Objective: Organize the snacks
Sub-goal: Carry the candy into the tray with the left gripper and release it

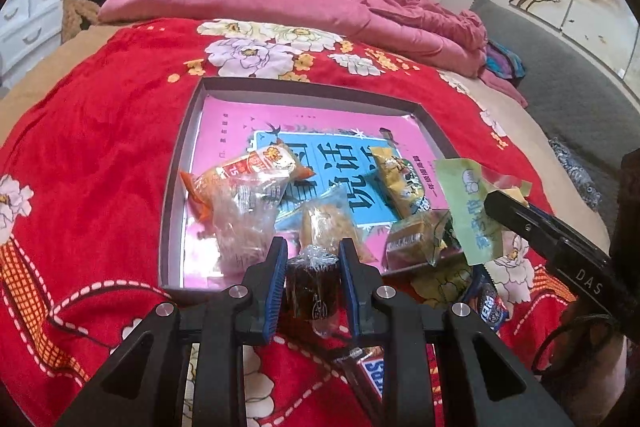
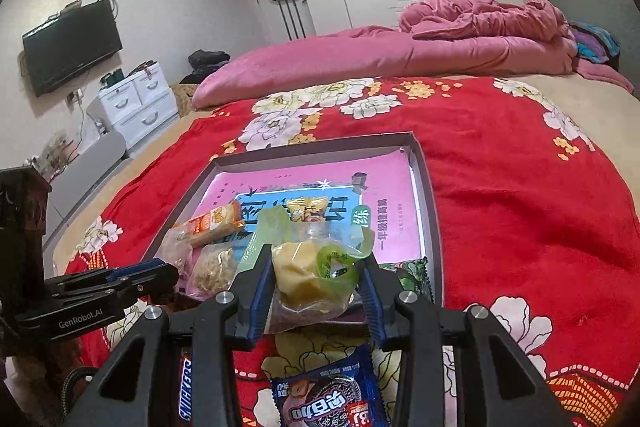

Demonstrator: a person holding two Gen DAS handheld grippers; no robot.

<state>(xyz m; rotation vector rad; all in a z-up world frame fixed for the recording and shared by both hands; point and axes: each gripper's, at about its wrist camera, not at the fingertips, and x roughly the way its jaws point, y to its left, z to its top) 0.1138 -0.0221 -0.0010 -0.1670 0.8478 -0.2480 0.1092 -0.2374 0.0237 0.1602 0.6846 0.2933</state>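
A shallow grey box (image 1: 188, 147) is laid on the red flowered blanket (image 1: 100, 131) of a bed, and its floor is covered by a pink and blue booklet (image 1: 344, 163). Several snacks are gathered at the near end of the box: an orange-ended packet (image 1: 244, 171) by the near left corner, a clear bag of pale crisps (image 1: 244, 223) under it, a yellow packet (image 1: 396, 183) toward the right wall, and a small brown packet (image 1: 412, 239) at the near edge.

A dark brown wrapped sweet (image 1: 314, 289) is clamped between the blue pads of the left gripper (image 1: 313, 255), whose fingers are drawn in tight on it just over the near rim of the box.

A clear bag with green print and a yellow cake inside (image 2: 308, 275) is gripped by the right gripper (image 2: 316, 267), its fingers partly closed on the bag, above the near right corner of the box.

On the blanket in front of the box, a blue cookie packet (image 2: 324, 395) and a chocolate bar (image 2: 185, 391) are left lying.
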